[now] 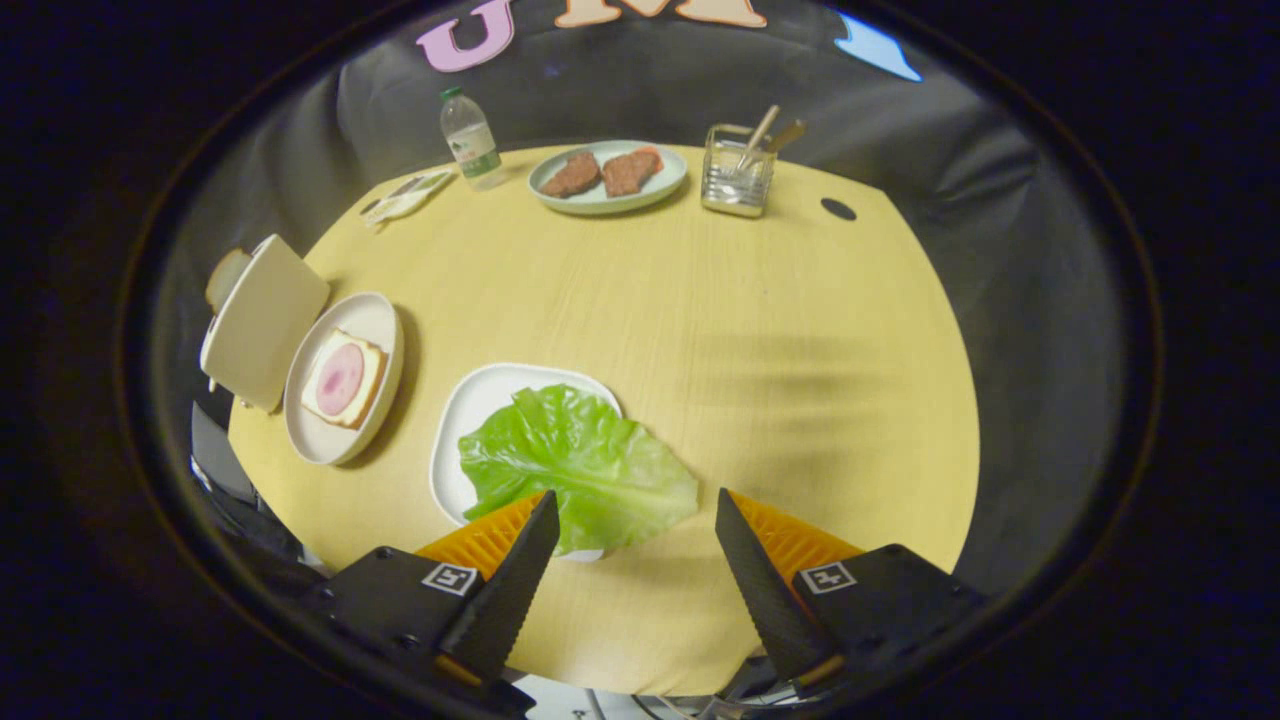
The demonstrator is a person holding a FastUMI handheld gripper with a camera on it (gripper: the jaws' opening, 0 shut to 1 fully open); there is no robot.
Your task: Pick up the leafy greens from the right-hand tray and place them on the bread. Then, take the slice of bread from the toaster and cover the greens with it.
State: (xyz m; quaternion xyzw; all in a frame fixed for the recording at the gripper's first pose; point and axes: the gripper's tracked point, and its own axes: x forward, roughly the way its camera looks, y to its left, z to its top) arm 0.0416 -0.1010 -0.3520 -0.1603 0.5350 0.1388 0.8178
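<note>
A big green lettuce leaf (575,465) lies across a white tray (478,405) on the yellow table, its near edge hanging over the tray's rim. My gripper (637,505) is open; the leaf's near edge reaches in between the fingertips and nothing is held. To the left of the tray, a white oval plate (375,325) carries a slice of bread (345,378) topped with a round of pink ham. A cream toaster (262,320) stands left of that plate, and a slice of bread (226,277) sticks out of it.
At the table's far side are a pale plate (608,195) with two pieces of meat, a glass holder (738,178) with utensils, a water bottle (470,140) and a small flat packet (408,196). A dark hole (838,209) marks the tabletop.
</note>
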